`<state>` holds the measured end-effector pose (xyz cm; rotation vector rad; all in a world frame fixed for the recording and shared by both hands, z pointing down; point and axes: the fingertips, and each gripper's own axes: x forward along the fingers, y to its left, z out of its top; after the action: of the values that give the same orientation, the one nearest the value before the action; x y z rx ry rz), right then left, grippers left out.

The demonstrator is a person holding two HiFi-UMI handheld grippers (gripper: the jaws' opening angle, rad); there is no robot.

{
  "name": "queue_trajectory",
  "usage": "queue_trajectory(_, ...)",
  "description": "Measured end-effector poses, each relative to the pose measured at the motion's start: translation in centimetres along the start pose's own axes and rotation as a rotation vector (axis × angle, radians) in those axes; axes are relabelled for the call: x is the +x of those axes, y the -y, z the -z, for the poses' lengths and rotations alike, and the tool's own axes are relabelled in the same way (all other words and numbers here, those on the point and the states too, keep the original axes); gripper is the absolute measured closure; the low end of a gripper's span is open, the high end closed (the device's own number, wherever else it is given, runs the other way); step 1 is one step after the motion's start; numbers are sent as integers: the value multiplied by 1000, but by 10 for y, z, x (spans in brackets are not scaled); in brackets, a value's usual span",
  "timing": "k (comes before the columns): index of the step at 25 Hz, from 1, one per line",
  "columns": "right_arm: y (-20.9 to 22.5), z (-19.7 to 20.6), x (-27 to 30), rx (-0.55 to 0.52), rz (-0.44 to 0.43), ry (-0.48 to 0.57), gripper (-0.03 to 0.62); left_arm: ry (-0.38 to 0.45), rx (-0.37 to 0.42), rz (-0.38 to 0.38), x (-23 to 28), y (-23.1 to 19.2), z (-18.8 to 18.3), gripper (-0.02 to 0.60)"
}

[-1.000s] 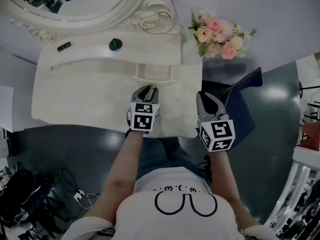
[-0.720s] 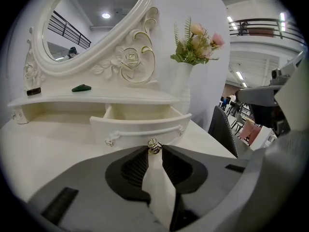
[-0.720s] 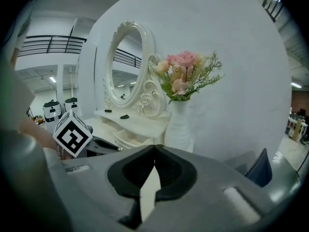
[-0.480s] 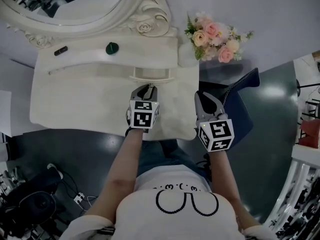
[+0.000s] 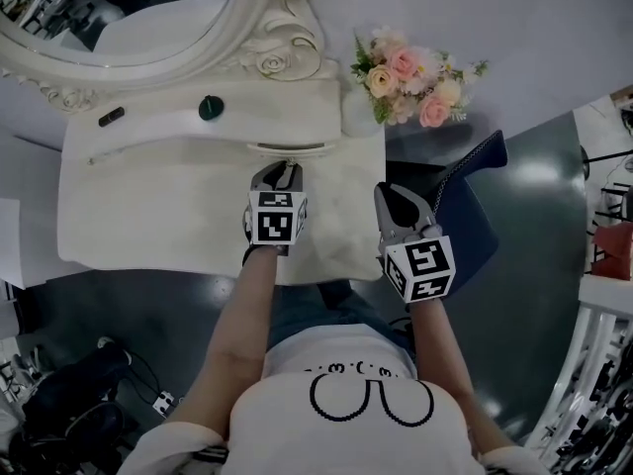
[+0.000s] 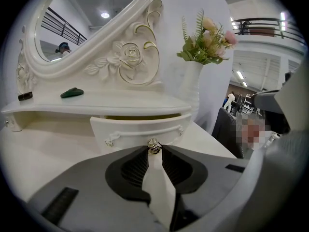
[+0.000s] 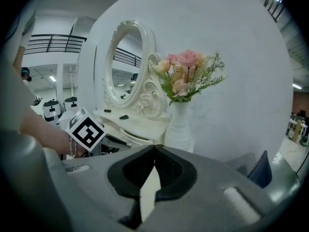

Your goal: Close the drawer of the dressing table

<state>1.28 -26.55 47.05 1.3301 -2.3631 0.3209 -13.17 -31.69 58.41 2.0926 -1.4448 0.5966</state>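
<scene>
The white dressing table (image 5: 148, 206) has a small curved drawer (image 6: 140, 129) under its raised shelf, standing a narrow gap out; in the head view only a sliver of the drawer (image 5: 290, 149) shows. My left gripper (image 5: 285, 168) is at the drawer front, shut on its small metal knob (image 6: 154, 146), which sits pinched between the fingertips. My right gripper (image 5: 389, 196) hovers over the table's right edge, shut with nothing in it; in the right gripper view its jaw tips (image 7: 154, 147) meet.
An oval mirror (image 5: 148, 18) with a carved rose frame stands at the back. A dark green object (image 5: 210, 107) and a small black item (image 5: 111, 117) lie on the shelf. A white vase of pink flowers (image 5: 406, 67) stands at the right corner, with a blue chair (image 5: 475, 196) beside the table.
The left gripper has moved toward the mirror with the knob in its grip, and the drawer has slid most of the way in. The right gripper stayed about where it was.
</scene>
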Motion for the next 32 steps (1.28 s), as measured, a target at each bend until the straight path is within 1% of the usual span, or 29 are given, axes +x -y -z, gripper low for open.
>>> queue_trajectory(12, 7, -4, -4, 7, 32, 7, 594, 9, 6, 3, 19, -8, -17, 495)
queue_trajectory(18, 5, -3, -4, 7, 29, 8, 594, 2, 10, 5, 23, -9, -20, 495)
queue_trajectory(26, -2, -8, -3, 3, 16, 19, 594, 2, -4, -8, 22, -9, -20, 488)
queue_trajectory(27, -3, -9, -3, 1, 14, 20, 594, -2, -4, -9, 21, -8, -20, 476)
queue_trajectory(30, -4, -10, -5, 1, 14, 23, 594, -6, -8, 8, 17, -2, -21, 403)
queue_trajectory(32, -4, -11, -7, 1, 14, 28, 594, 5, -13, 16, 13, 1, -23, 390)
